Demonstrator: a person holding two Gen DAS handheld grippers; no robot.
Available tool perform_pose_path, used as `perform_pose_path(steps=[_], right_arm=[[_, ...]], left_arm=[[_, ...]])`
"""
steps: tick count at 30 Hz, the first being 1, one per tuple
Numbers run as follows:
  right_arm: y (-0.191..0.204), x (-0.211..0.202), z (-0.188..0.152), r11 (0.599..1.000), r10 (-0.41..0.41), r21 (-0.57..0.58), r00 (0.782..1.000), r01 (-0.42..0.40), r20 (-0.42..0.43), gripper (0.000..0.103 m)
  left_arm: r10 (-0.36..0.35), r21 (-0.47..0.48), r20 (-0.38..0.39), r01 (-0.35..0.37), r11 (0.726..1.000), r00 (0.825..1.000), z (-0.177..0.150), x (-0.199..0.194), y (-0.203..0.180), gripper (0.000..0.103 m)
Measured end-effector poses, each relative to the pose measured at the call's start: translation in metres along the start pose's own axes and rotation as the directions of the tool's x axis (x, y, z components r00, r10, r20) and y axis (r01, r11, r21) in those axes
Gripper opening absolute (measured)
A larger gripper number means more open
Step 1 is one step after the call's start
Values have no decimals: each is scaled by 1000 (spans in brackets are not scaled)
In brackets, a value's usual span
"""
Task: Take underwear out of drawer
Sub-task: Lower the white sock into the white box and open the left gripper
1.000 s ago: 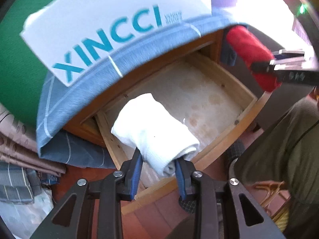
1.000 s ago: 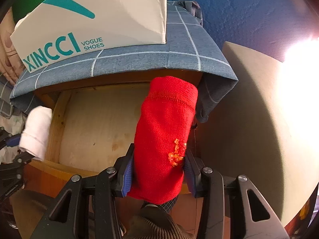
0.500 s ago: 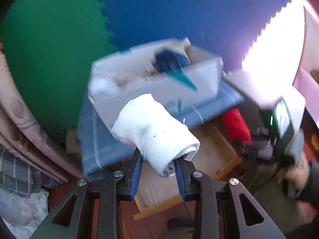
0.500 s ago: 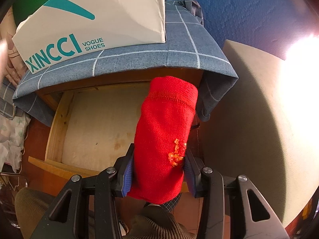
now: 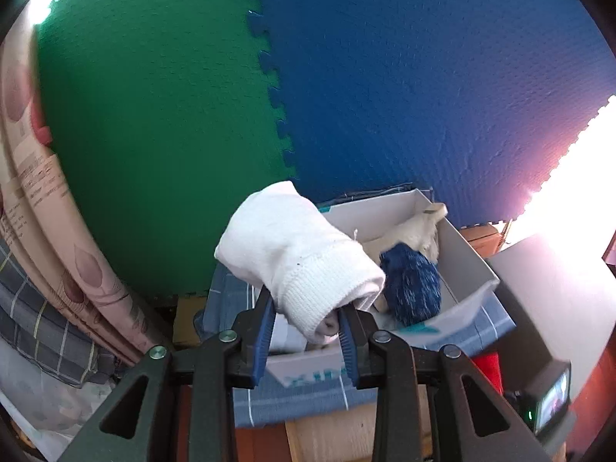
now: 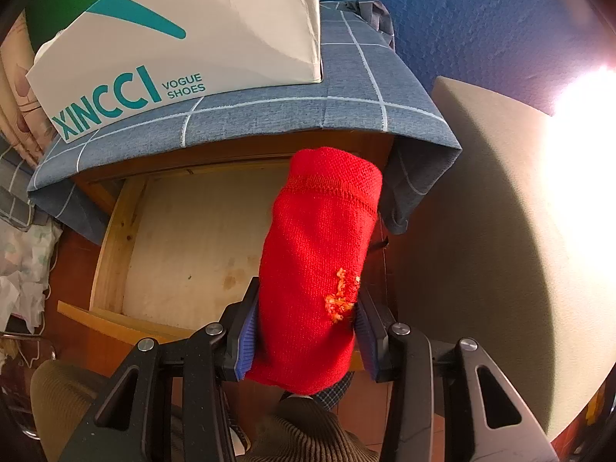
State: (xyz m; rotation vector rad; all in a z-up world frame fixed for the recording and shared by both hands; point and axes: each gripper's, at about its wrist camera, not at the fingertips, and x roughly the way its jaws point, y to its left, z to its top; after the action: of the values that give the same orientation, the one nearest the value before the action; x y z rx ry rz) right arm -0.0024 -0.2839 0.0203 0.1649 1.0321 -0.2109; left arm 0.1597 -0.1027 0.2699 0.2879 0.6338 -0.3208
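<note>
My left gripper (image 5: 306, 333) is shut on a rolled white underwear (image 5: 296, 258), held high in front of the open white shoe box (image 5: 467, 260). A rolled dark blue piece (image 5: 412, 288) and a cream one (image 5: 421, 233) lie inside the box. My right gripper (image 6: 304, 340) is shut on a rolled red underwear (image 6: 319, 261) with an orange mark, held over the right side of the pulled-out wooden drawer (image 6: 111, 246). The drawer's pale bottom shows nothing lying on it. A bit of the red roll (image 5: 489, 365) also shows low in the left wrist view.
The shoe box (image 6: 184, 34) stands on a blue checked cloth (image 6: 346, 104) that covers the cabinet top. Green and blue foam mats (image 5: 346, 96) line the wall behind. Folded fabrics (image 5: 46, 261) pile up at the left. A person's knitted sleeve (image 6: 308, 435) and trouser knee (image 6: 57, 396) sit below the drawer.
My left gripper rose with the white roll from over the drawer to the level of the shoe box's open top, and it left the right wrist view. The right gripper stayed still.
</note>
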Motion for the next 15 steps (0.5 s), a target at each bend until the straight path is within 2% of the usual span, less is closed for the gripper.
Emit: perform_pose_path(steps=[6,15], right_arm=[[1,1,0,1000,-1,-3,1000,1,-6,41],[6,4,0,1000,14,-13,1000,-14,-20,41]], left_arm=[[-1,-20,-77,-1,1000,997,17,62,-6,31],[2,52,-205,9,999,979,-4,142,-33,31]])
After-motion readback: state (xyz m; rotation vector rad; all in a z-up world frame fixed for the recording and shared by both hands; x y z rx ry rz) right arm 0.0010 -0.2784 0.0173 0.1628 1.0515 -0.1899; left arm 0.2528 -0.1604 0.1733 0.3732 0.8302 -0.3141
